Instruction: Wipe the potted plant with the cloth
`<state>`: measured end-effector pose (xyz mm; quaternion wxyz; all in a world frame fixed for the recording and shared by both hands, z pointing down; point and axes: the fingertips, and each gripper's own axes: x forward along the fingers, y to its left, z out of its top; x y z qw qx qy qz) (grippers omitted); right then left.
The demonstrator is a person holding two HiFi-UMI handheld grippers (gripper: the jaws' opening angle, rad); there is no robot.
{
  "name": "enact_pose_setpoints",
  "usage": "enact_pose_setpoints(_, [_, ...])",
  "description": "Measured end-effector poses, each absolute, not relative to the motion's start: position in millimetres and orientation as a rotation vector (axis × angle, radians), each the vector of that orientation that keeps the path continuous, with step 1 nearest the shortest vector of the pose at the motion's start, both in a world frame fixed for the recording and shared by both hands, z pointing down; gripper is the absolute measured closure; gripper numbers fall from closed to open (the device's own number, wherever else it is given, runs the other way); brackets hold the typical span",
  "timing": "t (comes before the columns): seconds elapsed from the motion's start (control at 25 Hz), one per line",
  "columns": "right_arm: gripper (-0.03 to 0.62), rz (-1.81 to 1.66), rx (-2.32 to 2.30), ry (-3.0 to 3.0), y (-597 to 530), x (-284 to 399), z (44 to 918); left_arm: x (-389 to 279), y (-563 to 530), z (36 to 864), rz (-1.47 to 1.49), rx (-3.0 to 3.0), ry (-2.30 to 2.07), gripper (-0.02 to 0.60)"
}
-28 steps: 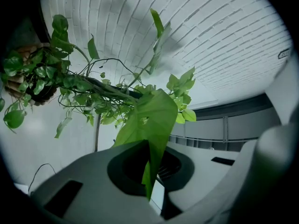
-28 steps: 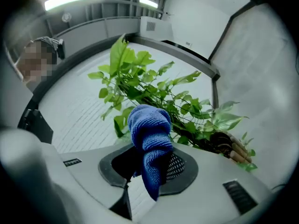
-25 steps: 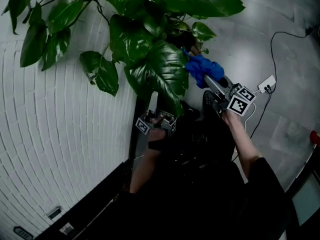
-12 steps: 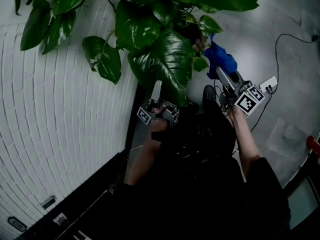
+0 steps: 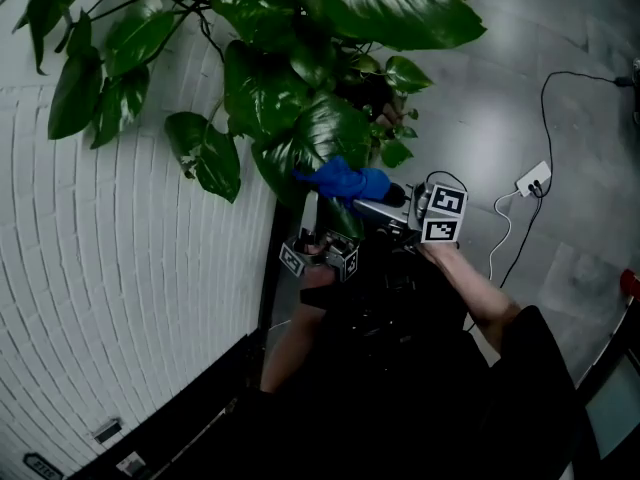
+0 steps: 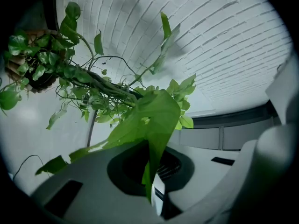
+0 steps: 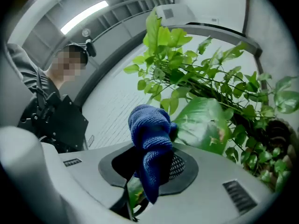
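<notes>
While the potted plant point(image 5: 300, 28) spreads beside the brick wall point(image 5: 120, 268), we pinch one broad leaf point(image 5: 325, 138) in the left gripper's point(image 6: 152, 190) closed jaws and hold the blue cloth point(image 5: 345, 180), clamped in the right gripper's point(image 7: 152, 176) jaws, against it, so wiping seems under way and next likely needs a gentle stroke along that leaf.

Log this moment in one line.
left gripper: shut on leaf | right gripper: shut on cloth | cloth beside that leaf

Indoor hall (office-like) with white brick wall point(image 5: 120, 268), strip lights point(image 7: 84, 17).
</notes>
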<state>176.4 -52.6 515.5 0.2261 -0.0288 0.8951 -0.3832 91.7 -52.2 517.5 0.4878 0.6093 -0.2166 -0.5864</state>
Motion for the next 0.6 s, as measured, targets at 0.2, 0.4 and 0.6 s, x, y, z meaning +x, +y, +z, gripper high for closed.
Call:
enact_pose_setpoints(0.2, [0.477,-1.132,-0.211,2.514,-66.6,178.0,551.3,91.0,-52.4,515.7,-1.439,1.477,-0.525,0.569])
enact_pose_setpoints(0.4, [0.477,-1.221,-0.343,2.484,-79.4,193.8,585.5,92.2,-53.1,513.8,-1.441,1.489,-0.522,0.569])
enact_pose_setpoints(0.6, [0.477,-1.383,-0.618,2.469,-96.9,223.4,639.4,96.9,-50.6,516.5,-1.378,1.517,-0.580,0.566])
